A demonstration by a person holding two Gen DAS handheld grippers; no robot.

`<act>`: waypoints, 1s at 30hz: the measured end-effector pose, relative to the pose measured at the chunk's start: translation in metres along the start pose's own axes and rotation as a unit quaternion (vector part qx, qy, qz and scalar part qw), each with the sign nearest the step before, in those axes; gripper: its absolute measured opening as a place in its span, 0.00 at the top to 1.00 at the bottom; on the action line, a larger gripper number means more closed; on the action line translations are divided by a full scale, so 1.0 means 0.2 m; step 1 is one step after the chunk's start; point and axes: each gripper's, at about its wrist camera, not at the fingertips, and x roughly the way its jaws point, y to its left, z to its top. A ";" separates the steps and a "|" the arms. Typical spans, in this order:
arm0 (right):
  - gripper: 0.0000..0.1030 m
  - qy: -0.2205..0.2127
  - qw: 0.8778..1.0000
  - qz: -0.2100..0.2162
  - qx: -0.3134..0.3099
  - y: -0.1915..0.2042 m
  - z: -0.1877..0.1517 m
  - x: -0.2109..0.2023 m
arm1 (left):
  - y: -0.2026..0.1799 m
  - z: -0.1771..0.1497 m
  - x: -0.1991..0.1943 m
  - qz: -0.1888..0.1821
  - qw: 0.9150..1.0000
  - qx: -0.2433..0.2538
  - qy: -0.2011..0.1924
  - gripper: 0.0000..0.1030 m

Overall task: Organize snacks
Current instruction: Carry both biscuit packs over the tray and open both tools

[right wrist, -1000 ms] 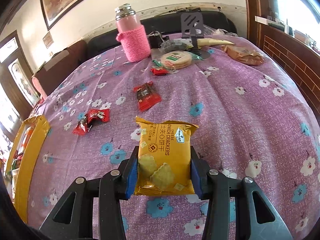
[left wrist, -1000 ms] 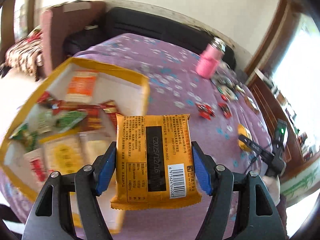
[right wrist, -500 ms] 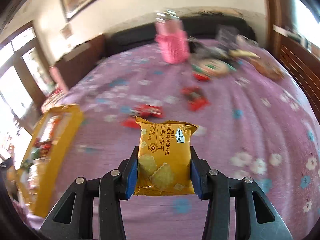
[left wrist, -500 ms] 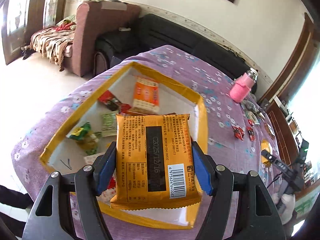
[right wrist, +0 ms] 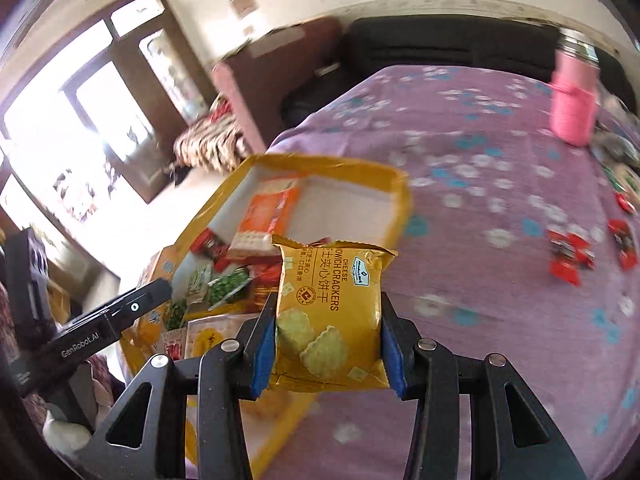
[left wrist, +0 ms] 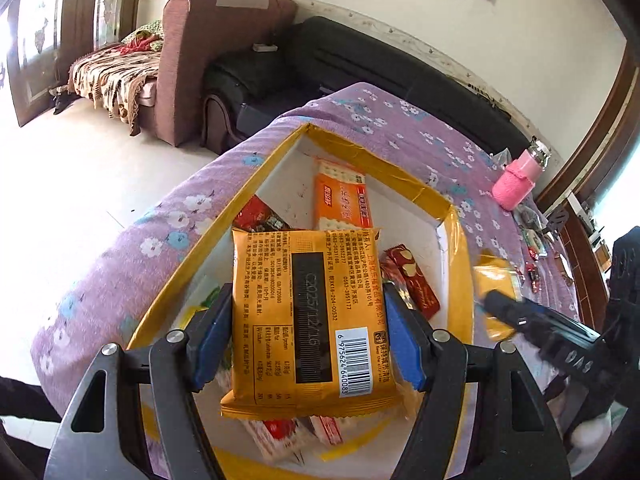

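Note:
My left gripper (left wrist: 308,344) is shut on an orange snack packet (left wrist: 308,320), back side with barcode up, held above the open yellow-rimmed box (left wrist: 360,158). The box holds an orange cracker pack (left wrist: 344,200), red packets (left wrist: 412,280) and several other snacks. My right gripper (right wrist: 326,350) is shut on a yellow cheese cracker packet (right wrist: 328,312), held just right of the same box (right wrist: 332,168). The right gripper and its packet (left wrist: 496,292) show at the box's right rim in the left wrist view. The left gripper (right wrist: 120,312) shows over the box's near left in the right wrist view.
The box sits at the left end of a purple floral tablecloth (right wrist: 500,208). A pink-sleeved bottle (right wrist: 574,100) stands at the far right. Red snack packets (right wrist: 568,254) lie loose on the cloth. A sofa (left wrist: 360,68) and armchair (left wrist: 208,56) stand beyond the table.
Both grippers moved left toward the box with their packets. The left now hangs over the box's inside; the right swung from the middle of the table to the box's right side.

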 end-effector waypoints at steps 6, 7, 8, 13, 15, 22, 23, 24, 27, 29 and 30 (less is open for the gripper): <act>0.56 0.028 0.999 -0.018 -0.023 0.13 0.05 0.23 | 0.02 0.05 0.08 0.008 1.000 0.002 0.013 0.32; 0.56 0.033 0.999 -0.023 -0.024 0.14 0.06 0.27 | 0.02 0.05 0.10 0.009 1.000 0.001 0.015 0.32; 0.56 0.036 0.999 -0.026 -0.022 0.14 0.06 0.30 | 0.03 0.06 0.11 0.009 1.000 -0.001 0.020 0.32; 0.53 0.039 0.999 -0.036 -0.006 0.11 0.11 0.41 | 0.03 0.06 0.16 0.003 0.999 -0.005 0.033 0.32; 0.51 0.032 0.999 -0.031 -0.002 0.11 0.12 0.40 | 0.02 0.07 0.15 0.000 0.999 -0.005 0.031 0.32; 0.48 -0.011 1.000 -0.018 -0.004 0.10 0.07 0.21 | -0.06 0.02 -0.06 0.035 0.999 0.014 -0.029 0.30; 0.48 -0.017 1.000 -0.017 -0.005 0.09 0.06 0.17 | -0.08 0.00 -0.09 0.042 0.998 0.018 -0.037 0.28; 0.47 -0.023 1.000 -0.018 -0.007 0.09 0.03 0.14 | -0.11 -0.02 -0.13 0.050 0.997 0.022 -0.045 0.27; 0.44 -0.049 0.998 -0.022 -0.011 0.08 -0.06 0.01 | -0.18 -0.07 -0.21 0.057 0.996 0.037 -0.064 0.27; 0.42 -0.066 0.997 -0.028 -0.016 0.08 -0.12 -0.06 | -0.22 -0.10 -0.25 0.061 0.994 0.049 -0.071 0.27; 0.41 -0.073 0.997 -0.031 -0.017 0.08 -0.15 -0.09 | -0.25 -0.12 -0.27 0.067 0.993 0.058 -0.078 0.27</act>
